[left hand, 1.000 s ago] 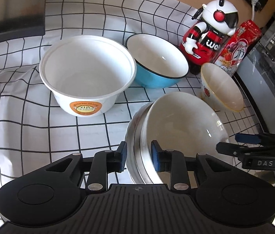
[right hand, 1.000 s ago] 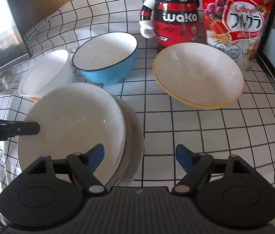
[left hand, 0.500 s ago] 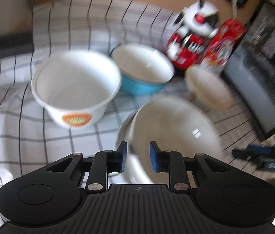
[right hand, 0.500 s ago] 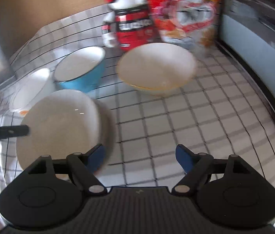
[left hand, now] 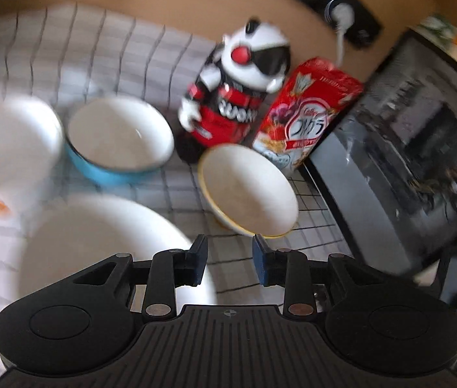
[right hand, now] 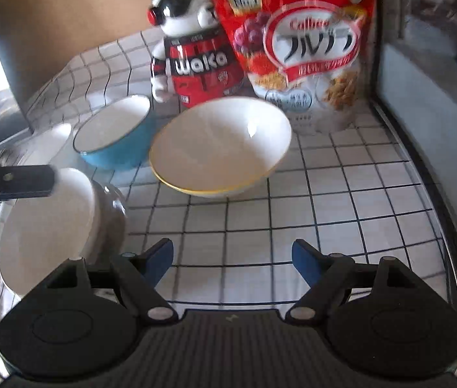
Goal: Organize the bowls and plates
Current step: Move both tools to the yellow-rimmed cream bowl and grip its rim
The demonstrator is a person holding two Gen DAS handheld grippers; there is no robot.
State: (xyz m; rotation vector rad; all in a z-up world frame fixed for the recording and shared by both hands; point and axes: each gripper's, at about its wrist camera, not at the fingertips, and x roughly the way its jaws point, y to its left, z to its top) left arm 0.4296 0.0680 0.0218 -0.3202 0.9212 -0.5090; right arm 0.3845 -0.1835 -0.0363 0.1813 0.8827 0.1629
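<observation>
While both your tongs hang over the checked counter (right hand: 341,213), neither has hold of a dish.

Your left tongs (left hand: 229,260) are opening, blue pads partly apart with only tablecloth between them; the big white bowl (left hand: 99,242) sits under their left finger at 8 o'clock, nested in a grey bowl (right hand: 113,213). Your right tongs (right hand: 232,260) stand wide apart and empty. From them, the yellow-rimmed bowl (right hand: 218,148) sits at 12 o'clock, tilted, well ahead of the pads; the blue bowl (right hand: 115,139) is at 11 o'clock just beside it, and the white tub (left hand: 8,148) lies left of that. Behind stand the toy robot (right hand: 193,55) and cereal bag (right hand: 306,45), touching.
</observation>
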